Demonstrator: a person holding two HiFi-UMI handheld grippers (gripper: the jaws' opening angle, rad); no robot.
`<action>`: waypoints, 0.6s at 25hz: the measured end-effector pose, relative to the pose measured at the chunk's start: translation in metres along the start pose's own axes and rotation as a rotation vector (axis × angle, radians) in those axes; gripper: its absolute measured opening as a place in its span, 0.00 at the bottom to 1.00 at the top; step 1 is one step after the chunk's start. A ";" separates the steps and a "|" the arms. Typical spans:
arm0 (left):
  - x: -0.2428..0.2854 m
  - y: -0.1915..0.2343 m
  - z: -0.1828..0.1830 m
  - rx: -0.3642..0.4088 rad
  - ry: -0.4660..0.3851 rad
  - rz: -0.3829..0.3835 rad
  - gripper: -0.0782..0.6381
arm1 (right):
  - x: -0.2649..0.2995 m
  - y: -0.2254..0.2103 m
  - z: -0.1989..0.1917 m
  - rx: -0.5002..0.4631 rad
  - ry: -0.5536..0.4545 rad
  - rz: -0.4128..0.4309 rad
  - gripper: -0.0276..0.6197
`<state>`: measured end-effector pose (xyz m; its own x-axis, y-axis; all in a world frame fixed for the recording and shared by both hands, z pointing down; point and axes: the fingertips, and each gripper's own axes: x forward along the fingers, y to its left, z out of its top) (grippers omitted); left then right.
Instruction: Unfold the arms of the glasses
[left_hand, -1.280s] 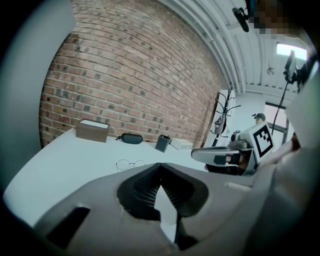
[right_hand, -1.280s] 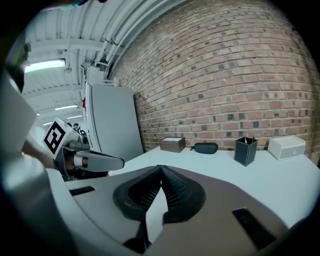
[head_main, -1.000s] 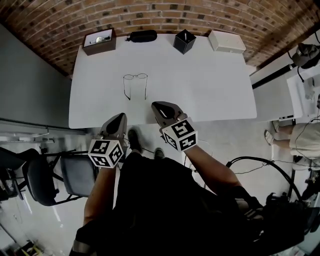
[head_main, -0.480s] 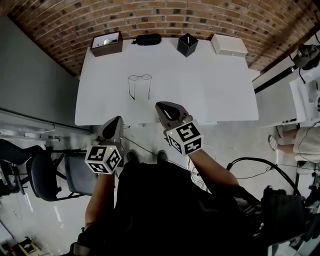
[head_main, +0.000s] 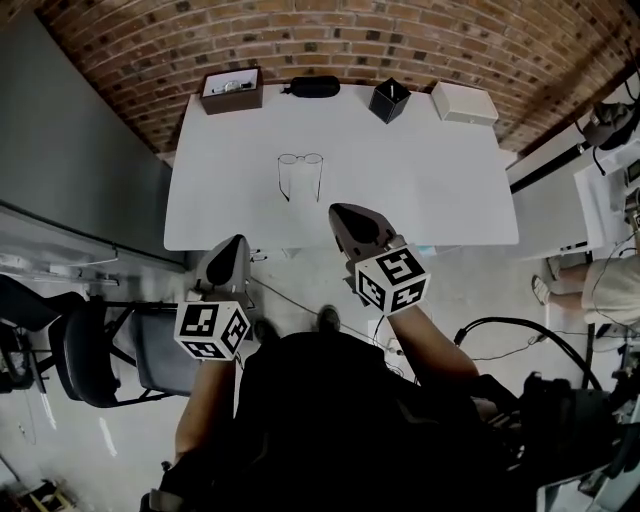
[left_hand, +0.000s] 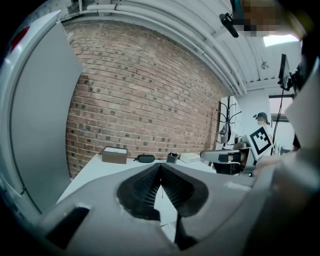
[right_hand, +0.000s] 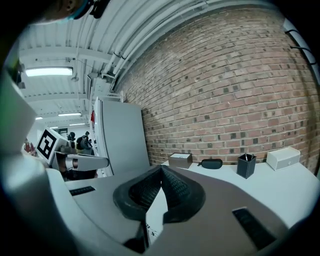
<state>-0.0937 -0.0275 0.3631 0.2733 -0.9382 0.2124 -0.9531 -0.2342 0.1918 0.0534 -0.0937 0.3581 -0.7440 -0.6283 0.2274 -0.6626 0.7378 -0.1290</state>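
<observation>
The thin-framed glasses lie on the white table, lenses at the far side and both arms stretched toward me. My left gripper hovers shut and empty off the table's near edge, left of the glasses. My right gripper is shut with nothing in it, over the near edge just right of the glasses. In the left gripper view the pads meet at a closed seam, and likewise in the right gripper view the pads. In both gripper views the jaws hide the glasses.
Along the table's far edge stand a brown box, a black glasses case, a black pen holder and a white box. A brick wall rises behind. A dark chair stands at my left, cables on the floor.
Both grippers have lifted and drawn back from the table, the left one more. The glasses have stayed where they lay.
</observation>
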 end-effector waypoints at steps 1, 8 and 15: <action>-0.004 0.004 0.003 -0.007 0.000 -0.001 0.12 | 0.001 0.005 0.005 0.004 -0.007 -0.002 0.06; -0.022 0.023 0.031 -0.006 -0.044 -0.051 0.12 | 0.004 0.027 0.030 -0.004 -0.034 -0.068 0.06; -0.030 0.040 0.039 -0.019 -0.063 -0.072 0.12 | 0.006 0.044 0.037 -0.007 -0.031 -0.097 0.06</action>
<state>-0.1453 -0.0185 0.3266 0.3317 -0.9335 0.1364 -0.9285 -0.2974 0.2222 0.0170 -0.0743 0.3182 -0.6790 -0.7038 0.2089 -0.7308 0.6750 -0.1010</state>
